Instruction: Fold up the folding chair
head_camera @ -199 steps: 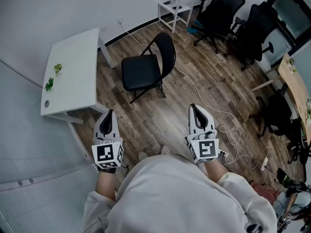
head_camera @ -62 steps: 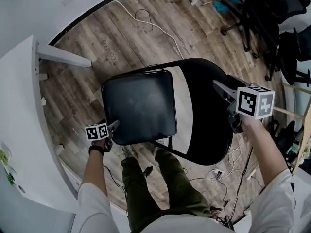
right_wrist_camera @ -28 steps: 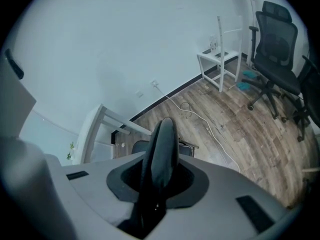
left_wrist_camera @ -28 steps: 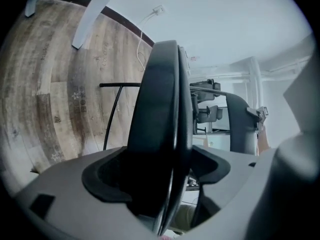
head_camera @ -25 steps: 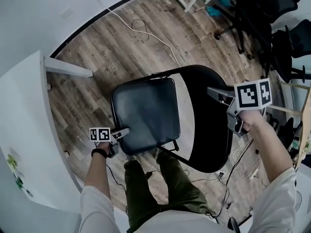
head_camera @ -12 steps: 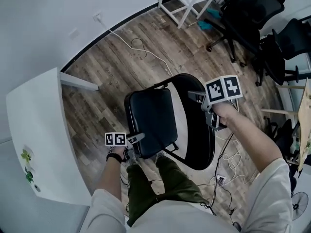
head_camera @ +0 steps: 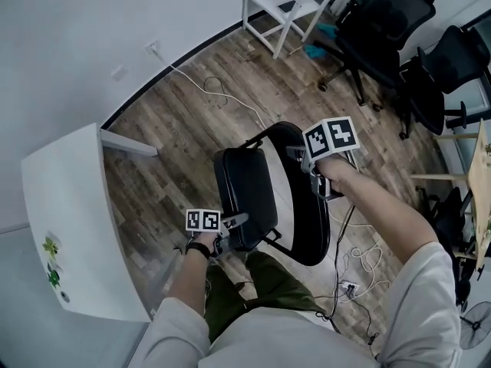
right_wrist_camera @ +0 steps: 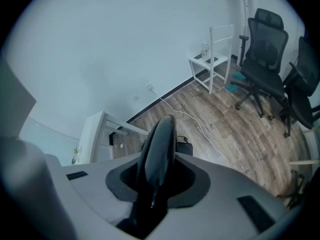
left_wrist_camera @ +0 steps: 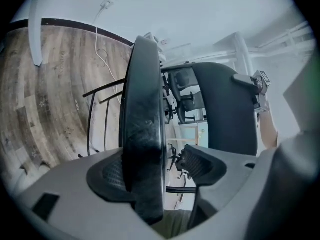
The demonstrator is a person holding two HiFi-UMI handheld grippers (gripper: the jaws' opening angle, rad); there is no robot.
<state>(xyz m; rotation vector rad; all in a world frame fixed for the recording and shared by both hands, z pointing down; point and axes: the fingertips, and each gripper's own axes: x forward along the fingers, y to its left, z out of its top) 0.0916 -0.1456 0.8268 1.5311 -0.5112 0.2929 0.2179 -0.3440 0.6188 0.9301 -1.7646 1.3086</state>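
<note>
- The left gripper (left_wrist_camera: pixel 159 170) has the front edge of the seat (left_wrist_camera: pixel 145 109) between its jaws, which are closing. One pad lies against the cushion and the other stands just clear, so this reads as a lifting hold, not a firm clamp.
- That edge was probably chosen because it sits farthest from the seat's pivots. Raised from there the seat swings up easily, and it stands almost on edge.
- The right gripper (right_wrist_camera: pixel 157 176) is clamped tight on the top rim of the backrest (right_wrist_camera: pixel 159 134) and points steeply down. This grip likely steadies the frame so it neither tips nor slides as the seat comes up.
- The folding chair (head_camera: pixel 268 198) stands on the wood floor near the white table (head_camera: pixel 69 213), apart from it.
- The left gripper works the side of the chair nearer the table, and the right gripper works the side farther from it.
- A narrow gap shows between seat and backrest, so the fold looks nearly done. What seems left is bringing the two panels flat together.
- A cable (head_camera: pixel 230 90) trails over the floor beyond the table's far corner and runs toward the chair. The chair's legs could snag it if the chair is dragged.
</note>
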